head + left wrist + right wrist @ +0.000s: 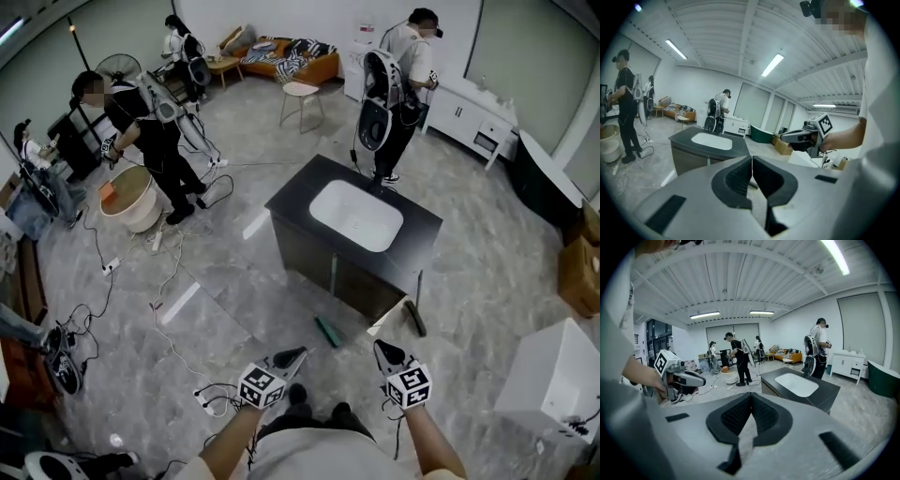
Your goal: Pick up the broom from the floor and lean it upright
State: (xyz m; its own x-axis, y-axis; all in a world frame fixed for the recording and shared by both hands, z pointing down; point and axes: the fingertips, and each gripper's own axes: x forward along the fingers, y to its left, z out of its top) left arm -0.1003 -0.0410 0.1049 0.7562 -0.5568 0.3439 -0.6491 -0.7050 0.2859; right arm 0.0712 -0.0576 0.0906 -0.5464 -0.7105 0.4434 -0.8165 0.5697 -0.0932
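What looks like the broom has a dark green head (pixel 328 331) on the floor in front of the black sink cabinet (pixel 298 246). A thin pale handle (pixel 333 274) rises from it against the cabinet front, and the same handle (pixel 708 161) shows in the left gripper view. My left gripper (pixel 298 354) is held above the floor, short of the broom, shut and empty. My right gripper (pixel 379 345) hangs beside it, also shut with nothing between its pads. Each gripper shows in the other's view: the right gripper (pixel 787 136) and the left gripper (pixel 699 378).
A dark-handled tool (pixel 415 318) and a white wedge-shaped piece (pixel 388 319) sit at the cabinet's near right corner. A white box (pixel 553 377) stands at the right. Cables (pixel 169 281) trail over the marble floor at the left. Several people stand farther back.
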